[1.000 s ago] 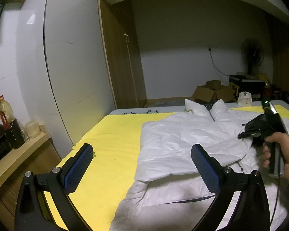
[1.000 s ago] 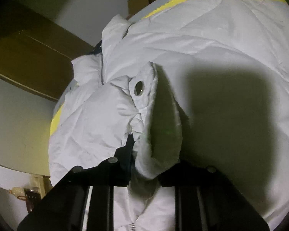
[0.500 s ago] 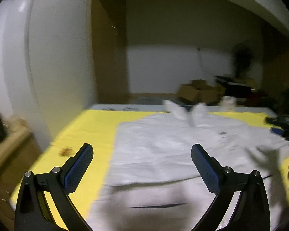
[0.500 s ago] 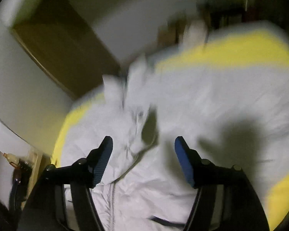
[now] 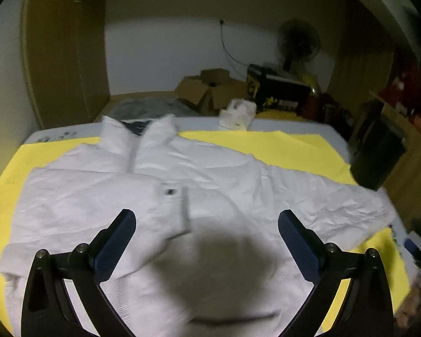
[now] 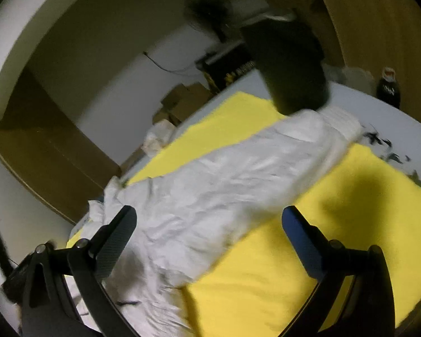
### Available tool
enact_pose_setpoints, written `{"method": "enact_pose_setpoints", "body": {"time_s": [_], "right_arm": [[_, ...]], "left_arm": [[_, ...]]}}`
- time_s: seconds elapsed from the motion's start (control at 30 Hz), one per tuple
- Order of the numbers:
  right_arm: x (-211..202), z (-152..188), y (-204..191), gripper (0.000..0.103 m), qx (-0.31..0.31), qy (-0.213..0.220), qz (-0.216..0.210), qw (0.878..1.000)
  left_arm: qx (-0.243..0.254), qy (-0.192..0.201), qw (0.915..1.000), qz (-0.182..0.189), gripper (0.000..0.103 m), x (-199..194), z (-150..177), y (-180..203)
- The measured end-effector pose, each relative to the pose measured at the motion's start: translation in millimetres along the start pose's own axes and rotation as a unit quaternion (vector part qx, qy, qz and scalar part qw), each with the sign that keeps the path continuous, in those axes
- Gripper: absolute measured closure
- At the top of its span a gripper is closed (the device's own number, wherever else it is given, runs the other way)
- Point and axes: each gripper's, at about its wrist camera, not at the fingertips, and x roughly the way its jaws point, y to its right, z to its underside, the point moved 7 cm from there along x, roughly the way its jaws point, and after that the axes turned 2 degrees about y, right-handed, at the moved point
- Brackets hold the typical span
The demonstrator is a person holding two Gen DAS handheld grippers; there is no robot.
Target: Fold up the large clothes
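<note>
Because the white jacket (image 5: 210,196) is puffy and slippery, a small pinch on the long sleeve (image 6: 238,174) could slip, and the sleeve folded across the chest (image 5: 103,196) could flop open if the cloth gets tugged. The jacket lies flat on the yellow sheet (image 5: 294,146) on the bed, soft and wrinkly, with its collar (image 5: 137,132) standing up. The left hand-held gripper (image 5: 207,224) and the right hand-held gripper (image 6: 210,221) are both spread wide and hold nothing.
</note>
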Motion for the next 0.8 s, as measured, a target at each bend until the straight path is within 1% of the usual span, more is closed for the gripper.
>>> {"method": "enact_pose_setpoints", "body": {"time_s": [0.07,0.1,0.17,0.2,0.27,0.33,0.43,0.47,0.57,0.6,0.7,0.73,0.77,0.8], "right_arm": [[-5.1,-1.6,38.5,0.000,0.045,-0.017,0.003,0.999],[-5.7,-3.8,56.8,0.000,0.070,-0.025,0.002,0.997],[-11.6,-11.0,98.1,0.001,0.113,-0.032,0.009,0.993],[-15.0,-15.0,117.0,0.001,0.125,-0.028,0.020,0.992],[-26.9,-19.8,137.6,0.001,0.135,-0.022,0.024,0.990],[-31.6,-20.9,146.6,0.001,0.129,-0.019,0.018,0.991],[-33.8,-22.0,147.4,0.001,0.118,-0.014,0.017,0.993],[-32.8,-22.4,145.2,0.001,0.115,-0.014,0.011,0.993],[-29.9,-22.9,134.9,0.001,0.106,-0.021,-0.008,0.994],[-28.5,-23.1,131.8,0.001,0.101,-0.023,-0.011,0.995],[-20.2,-22.2,125.6,0.001,0.089,-0.029,-0.008,0.996],[-16.9,-22.5,127.8,0.001,0.092,-0.032,0.001,0.995],[-12.0,-22.2,132.7,0.001,0.101,-0.038,0.013,0.994],[-8.1,-22.7,136.8,0.001,0.111,-0.042,0.018,0.993]], "left_arm": [[-0.005,-0.021,0.9998,0.003,0.003,33.5,4.5,16.8],[-0.017,-0.034,0.9992,0.007,0.003,52.9,7.5,23.5],[-0.034,-0.055,0.9978,0.011,0.004,75.9,13.3,29.7],[-0.046,-0.073,0.9962,0.015,0.006,90.3,18.1,31.8],[-0.063,-0.098,0.9930,0.014,0.006,107.0,27.8,27.1],[-0.072,-0.112,0.9910,0.010,0.006,116.9,34.7,25.6],[-0.075,-0.109,0.9910,0.017,0.006,124.0,34.3,27.8],[-0.079,-0.108,0.9906,0.026,0.006,123.4,31.8,28.4],[-0.100,-0.116,0.9858,0.069,0.005,126.3,27.2,33.5],[-0.103,-0.120,0.9848,0.071,0.005,130.2,26.9,32.6],[-0.105,-0.139,0.9831,0.055,0.007,141.3,35.6,26.0],[-0.108,-0.146,0.9820,0.052,0.010,145.4,39.6,23.0],[-0.111,-0.151,0.9810,0.050,0.016,149.2,42.6,20.5],[-0.116,-0.156,0.9797,0.052,0.020,153.0,45.0,18.2]]}}
